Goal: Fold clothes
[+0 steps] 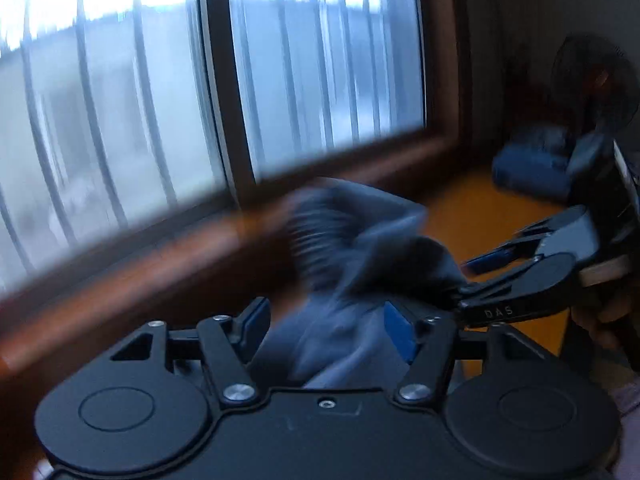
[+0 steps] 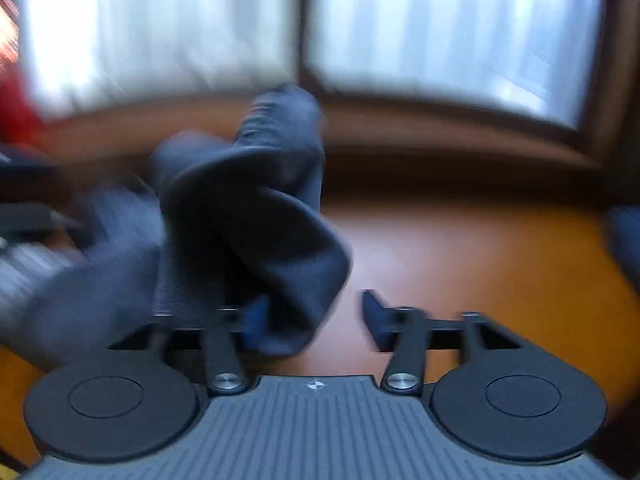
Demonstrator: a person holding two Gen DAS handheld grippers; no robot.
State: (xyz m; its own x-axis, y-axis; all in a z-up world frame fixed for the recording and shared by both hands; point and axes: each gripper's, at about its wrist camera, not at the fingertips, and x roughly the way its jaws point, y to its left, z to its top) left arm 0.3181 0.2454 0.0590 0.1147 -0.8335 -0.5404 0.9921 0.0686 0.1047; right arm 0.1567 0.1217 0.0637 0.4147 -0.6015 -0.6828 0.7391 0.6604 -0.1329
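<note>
A dark grey-blue garment (image 1: 360,256) with a ribbed cuff is bunched up in the air above the orange-brown table (image 1: 460,216); both views are motion-blurred. My left gripper (image 1: 328,326) is open, its blue pads (image 1: 256,318) wide apart, and the cloth runs loosely between them. My right gripper (image 1: 476,278) comes in from the right, its fingertips at the garment's edge. In the right wrist view the right gripper (image 2: 316,320) is open too. The garment (image 2: 248,216) drapes over its left finger (image 2: 256,320), and its right finger (image 2: 376,320) is bare.
A barred window (image 1: 320,60) with a wooden sill (image 1: 140,264) runs along the table's far side. A stack of folded blue clothes (image 1: 532,168) sits at the far right corner, a dark fan (image 1: 592,76) behind it. Something red (image 2: 12,112) shows at the left edge.
</note>
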